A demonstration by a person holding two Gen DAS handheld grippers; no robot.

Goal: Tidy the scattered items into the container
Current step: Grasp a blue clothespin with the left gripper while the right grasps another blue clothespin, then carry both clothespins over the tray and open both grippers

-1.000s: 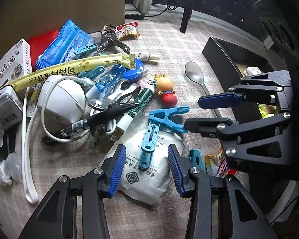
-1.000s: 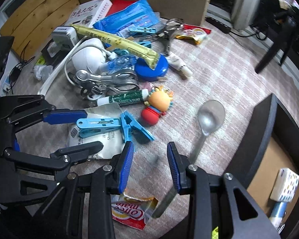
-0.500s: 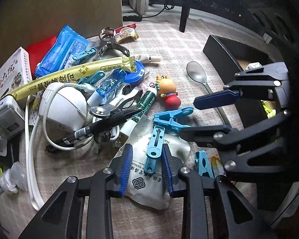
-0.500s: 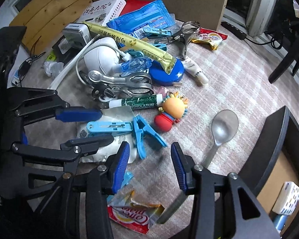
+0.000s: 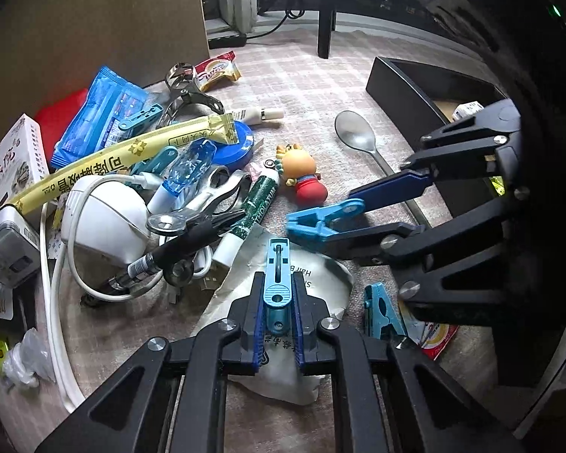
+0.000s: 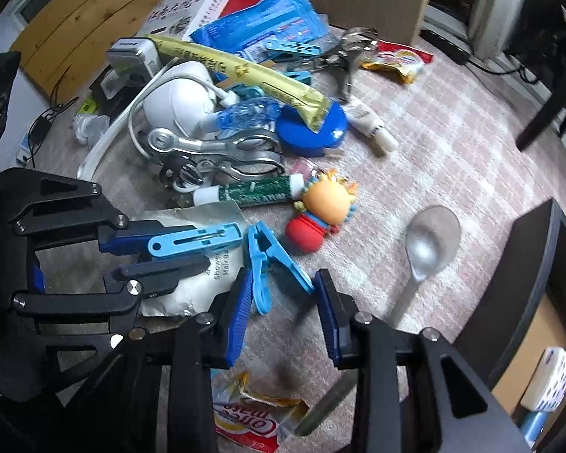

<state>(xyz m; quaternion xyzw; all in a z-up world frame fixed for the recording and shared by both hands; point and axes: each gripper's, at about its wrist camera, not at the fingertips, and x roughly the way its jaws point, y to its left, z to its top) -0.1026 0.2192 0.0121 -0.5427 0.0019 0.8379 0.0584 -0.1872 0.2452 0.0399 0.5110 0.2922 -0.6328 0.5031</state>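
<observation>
Clutter [image 5: 139,173] filled the upper left of the frame; the black container [image 5: 426,87] stood at the right edge. The left gripper [image 5: 277,324], jaws just closing, clamped a blue clothespin [image 5: 277,279] low at centre on a white pouch [image 5: 320,275]. The right gripper [image 6: 283,313], narrowing, straddled a second blue clothespin [image 6: 268,260] without pressing it.

the spoon [image 6: 430,249] handle runs down behind the right gripper [image 6: 283,313] finger and blurs there. the coffee sachet [image 6: 253,419] is half covered by that gripper. the black container [image 5: 426,90] is cut off by the gripper body, its contents mostly hidden.
</observation>
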